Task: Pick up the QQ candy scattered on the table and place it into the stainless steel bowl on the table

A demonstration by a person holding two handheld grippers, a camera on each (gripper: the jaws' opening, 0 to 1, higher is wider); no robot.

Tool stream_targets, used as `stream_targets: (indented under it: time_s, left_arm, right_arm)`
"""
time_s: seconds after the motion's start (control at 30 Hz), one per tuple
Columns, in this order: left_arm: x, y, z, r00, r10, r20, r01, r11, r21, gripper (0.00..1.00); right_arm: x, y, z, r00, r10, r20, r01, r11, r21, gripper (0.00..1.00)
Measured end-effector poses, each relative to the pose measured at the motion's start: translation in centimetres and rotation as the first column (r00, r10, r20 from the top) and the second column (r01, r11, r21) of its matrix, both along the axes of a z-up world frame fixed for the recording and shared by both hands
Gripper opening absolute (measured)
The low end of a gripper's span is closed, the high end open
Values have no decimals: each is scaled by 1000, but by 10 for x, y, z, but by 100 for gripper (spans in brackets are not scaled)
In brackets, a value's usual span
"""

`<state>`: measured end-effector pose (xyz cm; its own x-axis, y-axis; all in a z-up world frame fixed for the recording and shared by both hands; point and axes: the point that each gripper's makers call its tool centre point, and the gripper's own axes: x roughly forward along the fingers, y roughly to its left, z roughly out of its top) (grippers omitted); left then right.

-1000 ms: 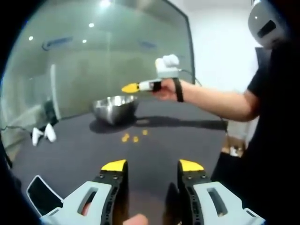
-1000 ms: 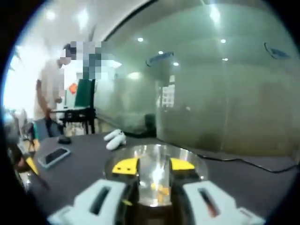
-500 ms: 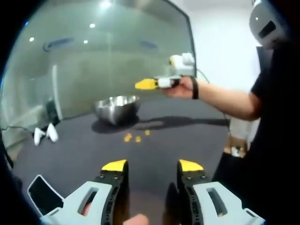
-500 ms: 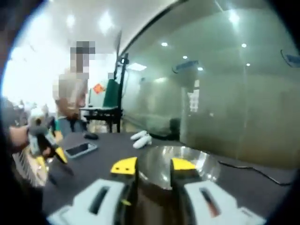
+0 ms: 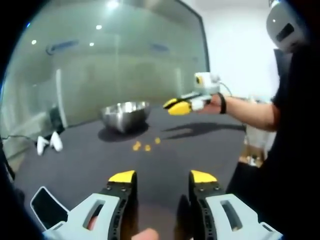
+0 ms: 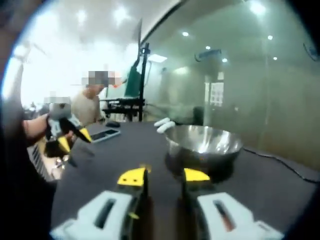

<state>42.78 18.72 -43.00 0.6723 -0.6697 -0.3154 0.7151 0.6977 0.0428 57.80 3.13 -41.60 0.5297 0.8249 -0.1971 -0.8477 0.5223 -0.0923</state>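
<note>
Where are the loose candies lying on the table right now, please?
In the left gripper view, the candies lie mid-frame on the dark table, just in front of the stainless steel bowl and below the right gripper.

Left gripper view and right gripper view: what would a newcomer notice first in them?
Most striking is the shiny stainless steel bowl on the dark table, large in the right gripper view. Next, three small yellow QQ candies lie just in front of it. The right gripper hangs in the air above the table, beside the bowl.

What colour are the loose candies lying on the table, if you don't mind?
Yellow-orange candies, best seen in the left gripper view.
</note>
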Motion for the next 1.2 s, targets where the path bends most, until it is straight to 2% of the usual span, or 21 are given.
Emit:
stream_targets:
  time_s: [0.13,0.33,0.43,0.57,0.63,0.7,0.83,1.07,1.2]
  left_arm:
    - [1,0,0,1000,2,-4,-2,1000,-1,43]
    - [3,-5,4,1000,-5,3,5,1000,-8,43]
    - [3,-7,4,1000,-9,1,9,1000,-12,43]
    - [2,-8,2,1000,-12,-4,12,1000,-7,43]
    - [2,-7,2,1000,-12,-5,12,1000,-7,43]
    - [2,-6,1,1000,-9,-6,9,1000,-4,43]
    - [2,-5,2,1000,-6,-5,6,1000,-11,43]
    - [2,-2,-2,1000,3,-12,-3,1000,-13,43]
    - [1,-2,1,1000,0,-2,0,1000,-10,43]
  right_arm:
    - [-15,4,-14,998,54,-43,-55,998,-19,28]
    - [-22,13,-23,995,90,-52,-92,995,-45,27]
    - [-21,18,-28,991,116,-63,-118,992,-31,22]
    - [-25,30,-33,984,160,-82,-162,987,-22,24]
    - [-24,36,-42,978,177,-113,-183,982,-46,26]
    - [-18,39,-48,981,161,-106,-170,982,-78,25]
    - [-17,48,-51,975,178,-131,-188,979,-73,25]
    - [-17,67,-54,968,216,-127,-232,965,-119,25]
    - [-18,74,-59,963,235,-131,-252,960,-126,21]
